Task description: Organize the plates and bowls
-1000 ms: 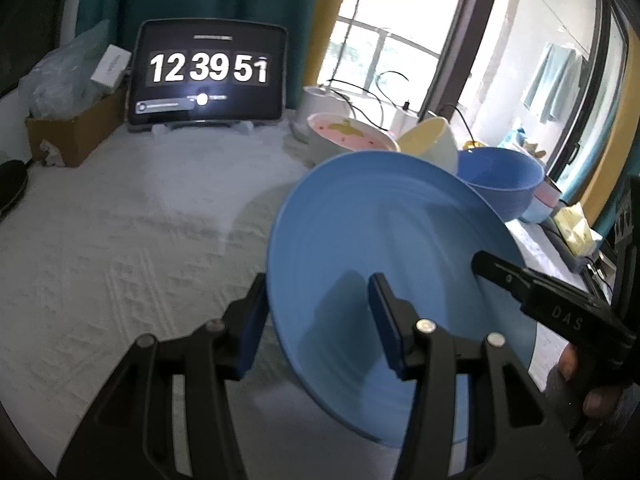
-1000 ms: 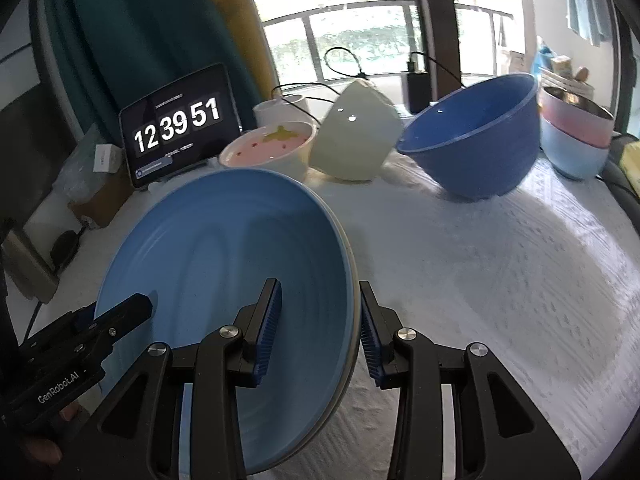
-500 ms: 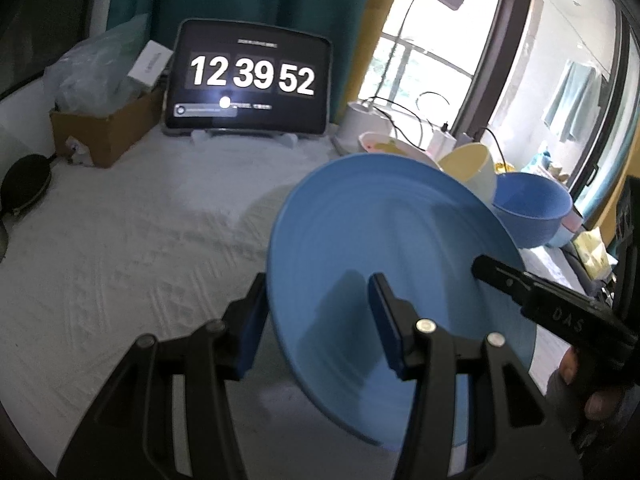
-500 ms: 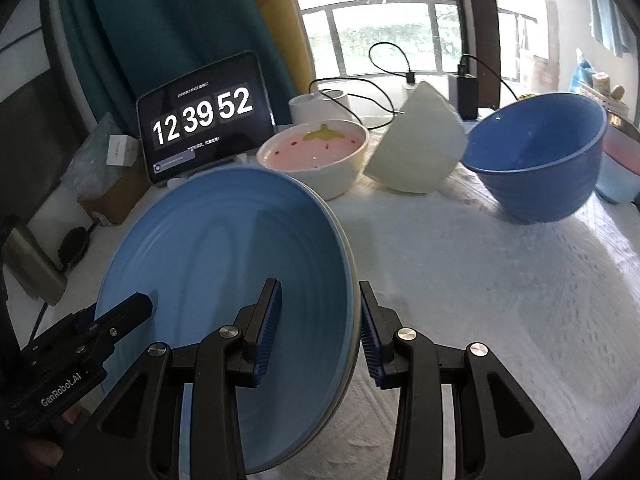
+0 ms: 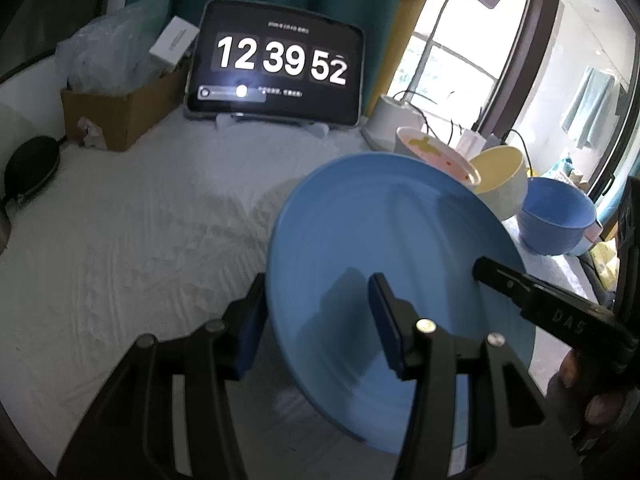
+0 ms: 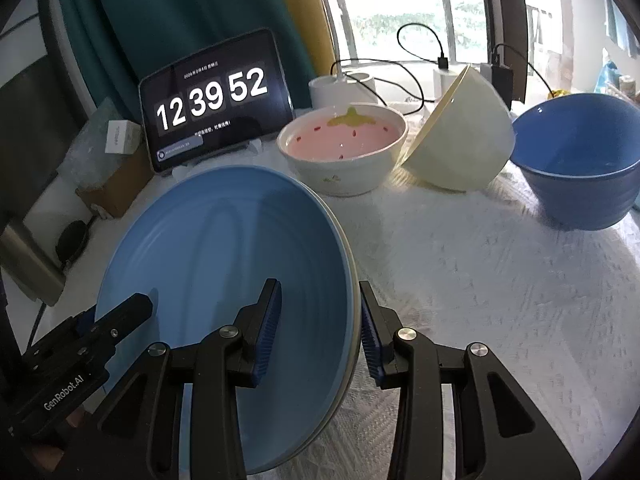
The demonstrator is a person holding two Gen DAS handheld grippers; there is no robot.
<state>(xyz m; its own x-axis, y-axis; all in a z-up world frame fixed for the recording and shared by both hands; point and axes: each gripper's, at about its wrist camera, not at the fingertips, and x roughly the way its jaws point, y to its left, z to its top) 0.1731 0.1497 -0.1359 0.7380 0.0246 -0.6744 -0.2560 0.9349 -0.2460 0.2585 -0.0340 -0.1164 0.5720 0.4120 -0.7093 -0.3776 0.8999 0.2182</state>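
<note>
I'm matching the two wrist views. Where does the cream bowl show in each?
Left wrist: cream bowl at right of centre, behind the blue plate's far rim, beside the pink bowl.
Right wrist: upper right, tipped on its side between the pink bowl and the dark blue bowl.
Shared landmark: the clock tablet.

My left camera looks along its tool (image 5: 316, 320) from close above the bench (image 5: 140, 220); my right one (image 6: 316, 320) faces the same way — both share the blue plate (image 5: 384, 240) and clock tablet (image 6: 212, 100).
</note>
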